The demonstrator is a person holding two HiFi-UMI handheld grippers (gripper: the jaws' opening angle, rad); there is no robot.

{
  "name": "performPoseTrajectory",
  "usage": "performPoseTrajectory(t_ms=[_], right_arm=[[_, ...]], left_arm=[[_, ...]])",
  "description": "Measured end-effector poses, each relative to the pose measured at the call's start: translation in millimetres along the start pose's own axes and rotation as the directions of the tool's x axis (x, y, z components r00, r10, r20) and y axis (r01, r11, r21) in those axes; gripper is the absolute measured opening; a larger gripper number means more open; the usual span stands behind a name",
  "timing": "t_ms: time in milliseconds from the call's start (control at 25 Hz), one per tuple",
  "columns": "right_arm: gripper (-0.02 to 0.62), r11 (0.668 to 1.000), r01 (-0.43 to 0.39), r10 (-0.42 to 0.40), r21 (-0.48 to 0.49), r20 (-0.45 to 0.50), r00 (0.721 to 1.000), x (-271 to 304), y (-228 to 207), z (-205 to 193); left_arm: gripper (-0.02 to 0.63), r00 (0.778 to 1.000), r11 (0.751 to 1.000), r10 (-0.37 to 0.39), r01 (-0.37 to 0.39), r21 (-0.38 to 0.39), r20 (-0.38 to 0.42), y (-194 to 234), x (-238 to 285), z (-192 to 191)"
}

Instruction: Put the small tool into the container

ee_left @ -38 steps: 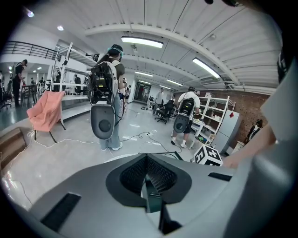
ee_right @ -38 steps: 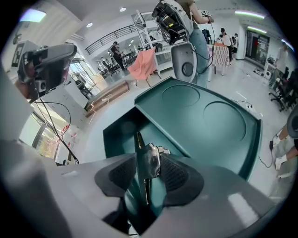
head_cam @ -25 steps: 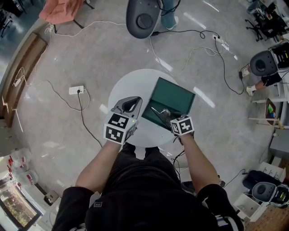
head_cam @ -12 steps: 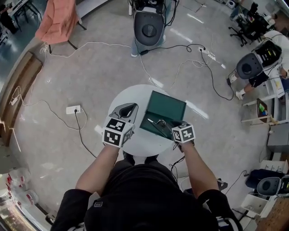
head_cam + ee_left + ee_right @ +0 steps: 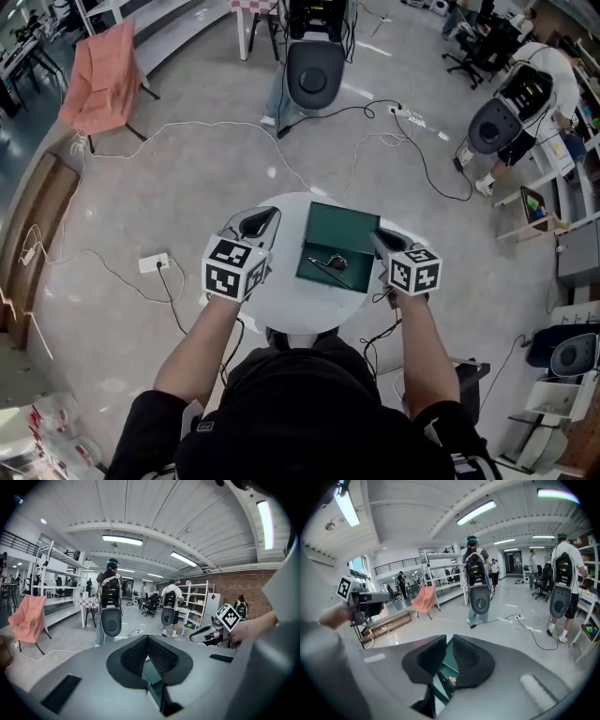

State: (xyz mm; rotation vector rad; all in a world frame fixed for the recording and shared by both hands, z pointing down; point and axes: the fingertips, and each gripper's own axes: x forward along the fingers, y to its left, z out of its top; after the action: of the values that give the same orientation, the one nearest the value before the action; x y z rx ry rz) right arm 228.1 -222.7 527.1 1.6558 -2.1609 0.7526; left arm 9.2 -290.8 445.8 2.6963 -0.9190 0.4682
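A dark green container (image 5: pixel 342 236) lies open on the round white table (image 5: pixel 281 295). The small metal tool (image 5: pixel 328 263) rests inside it near the front edge. My right gripper (image 5: pixel 378 237) hovers just off the container's right side; its jaws are closing with a narrow gap and nothing between them. Through that gap the right gripper view shows the container (image 5: pixel 449 660) and the tool (image 5: pixel 451 680). My left gripper (image 5: pixel 270 214) is held over the table left of the container, shut and empty. A strip of green container (image 5: pixel 151 670) shows below its pads.
Cables and a power strip (image 5: pixel 154 262) lie on the floor around the table. A grey chair back (image 5: pixel 314 70) stands beyond it, a salmon cloth (image 5: pixel 94 80) hangs at the far left, and a person (image 5: pixel 525 94) is at the far right.
My right gripper has drawn back from over the tool to the container's right edge, its jaws narrowing. The tool stays lying in the container. The head view has tilted up.
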Motion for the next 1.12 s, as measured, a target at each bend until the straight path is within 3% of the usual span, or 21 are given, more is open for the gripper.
performPoseTrajectory(t_ms=[240,400,640,800,880,1120], right_arm=[[0.038,0.997,-0.043,0.053,-0.066,0.154,0.987,-40,25,61],[0.023,0.992,-0.070,0.095,-0.103,0.257,0.962,-69,35,96],[0.012,0.985,-0.061,0.125,-0.158,0.435,0.892,-121,48,143],[0.011,0.984,-0.012,0.110,-0.176,0.562,0.820,-155,53,164],[0.009,0.982,0.028,0.089,-0.185,0.595,0.799,-161,51,168],[0.009,0.986,0.041,0.067,-0.162,0.606,0.793,-160,39,171]], left_arm=[[0.006,0.997,1.000,-0.014,0.013,0.010,0.074,-12,-7,44],[0.006,0.993,0.999,-0.034,0.030,0.044,0.109,-34,-6,71],[0.006,0.985,0.996,-0.013,-0.001,0.086,0.170,-49,-15,100],[0.006,0.981,0.995,0.025,-0.044,0.095,0.194,-49,-21,110],[0.006,0.979,0.994,0.044,-0.063,0.094,0.197,-47,-20,109],[0.006,0.976,0.992,0.077,-0.095,0.081,0.206,-45,-16,113]])
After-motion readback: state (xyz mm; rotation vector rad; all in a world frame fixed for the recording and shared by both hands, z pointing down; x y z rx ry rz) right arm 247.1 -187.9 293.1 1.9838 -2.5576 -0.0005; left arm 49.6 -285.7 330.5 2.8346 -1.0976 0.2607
